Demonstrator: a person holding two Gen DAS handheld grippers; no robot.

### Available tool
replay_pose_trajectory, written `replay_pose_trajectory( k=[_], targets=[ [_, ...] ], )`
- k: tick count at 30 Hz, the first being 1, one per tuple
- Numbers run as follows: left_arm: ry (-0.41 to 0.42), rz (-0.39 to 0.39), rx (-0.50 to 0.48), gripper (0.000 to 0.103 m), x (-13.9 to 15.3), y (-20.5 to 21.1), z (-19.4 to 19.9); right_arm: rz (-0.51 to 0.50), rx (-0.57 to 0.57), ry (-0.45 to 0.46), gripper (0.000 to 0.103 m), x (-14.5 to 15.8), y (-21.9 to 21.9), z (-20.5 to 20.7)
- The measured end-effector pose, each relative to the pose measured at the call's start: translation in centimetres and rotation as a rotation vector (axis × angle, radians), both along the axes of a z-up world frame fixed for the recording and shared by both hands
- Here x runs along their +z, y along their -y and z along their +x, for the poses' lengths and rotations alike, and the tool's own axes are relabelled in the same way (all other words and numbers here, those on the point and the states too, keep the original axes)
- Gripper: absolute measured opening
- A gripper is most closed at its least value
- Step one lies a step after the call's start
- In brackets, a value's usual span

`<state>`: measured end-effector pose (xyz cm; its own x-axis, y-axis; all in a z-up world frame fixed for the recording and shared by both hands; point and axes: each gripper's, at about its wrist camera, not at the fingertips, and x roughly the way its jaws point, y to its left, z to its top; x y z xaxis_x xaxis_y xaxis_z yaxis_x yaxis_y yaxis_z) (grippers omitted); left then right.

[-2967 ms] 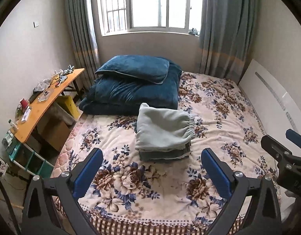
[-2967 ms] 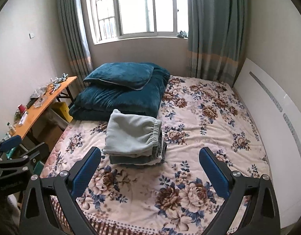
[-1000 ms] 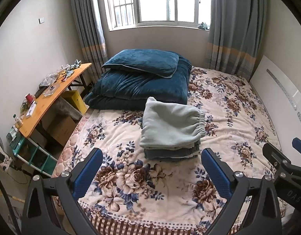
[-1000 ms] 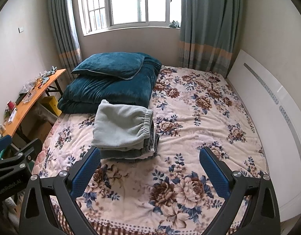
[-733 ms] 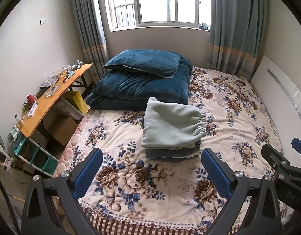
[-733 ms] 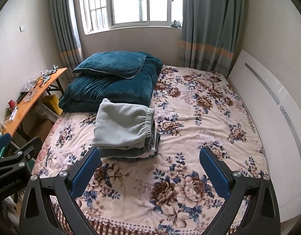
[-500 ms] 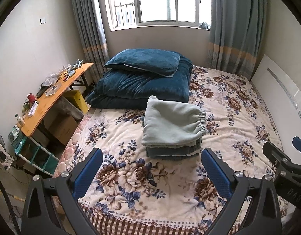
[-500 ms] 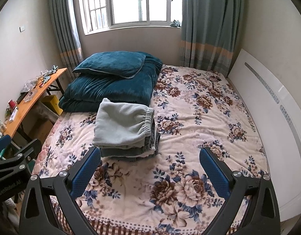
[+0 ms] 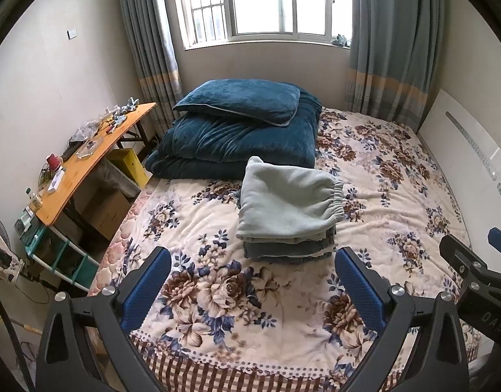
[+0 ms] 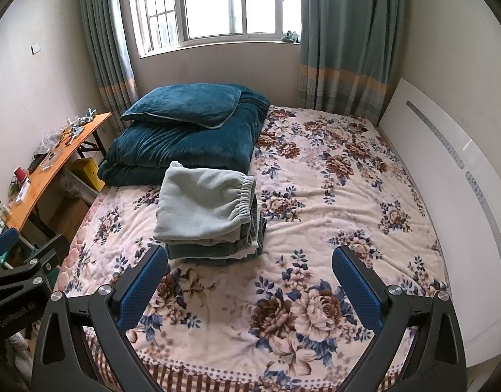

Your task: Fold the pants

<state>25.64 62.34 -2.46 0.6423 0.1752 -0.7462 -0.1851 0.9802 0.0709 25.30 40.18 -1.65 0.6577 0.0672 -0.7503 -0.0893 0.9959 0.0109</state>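
Both pairs of my blue-padded fingers were spread wide and held nothing. My left gripper [image 9: 253, 282] hung above the near edge of the bed, its pads [image 9: 145, 289] apart over the big printed roses of the floral bedspread [image 9: 397, 176]. My right gripper [image 10: 249, 282] hovered in the same way a little further to the right, fingers [image 10: 356, 289] parted and clear of any cloth; its black frame also showed at the right edge of the left wrist view.

Just beyond my fingertips lay the folded pants [image 9: 288, 204], pale grey-green with a gathered elastic waistband turned to the right. They sat on top of a short stack of darker folded garments [image 9: 288, 251], the whole pile resting on the bedspread near the middle of the bed, closer to its left side.

Behind the stack, touching or nearly touching its far edge, lay a folded dark teal quilt [image 9: 237, 143] with a matching pillow [image 9: 240, 99] on top. To the left of the bed stood an orange wooden desk [image 9: 87, 163] cluttered with small items, with a cardboard box [image 9: 103, 209] under it. At the far wall a window [image 9: 266, 0] stood between grey-blue curtains [image 9: 390, 42], and a white panel [image 10: 446, 163] ran along the bed's right side.
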Motion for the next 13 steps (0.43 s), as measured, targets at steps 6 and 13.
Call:
replay_pose_trajectory(
  k=[6, 13],
  targets=[
    [0.012, 0.008, -0.002, 0.103, -0.08, 0.28, -0.38, 0.001, 0.001, -0.003, 0.103, -0.02, 0.28, -0.08],
    [0.018, 0.014, -0.006, 0.103, -0.15, 0.72, -0.74, 0.002, 0.002, -0.003, 0.103, -0.04, 0.40, -0.15]
  ],
)
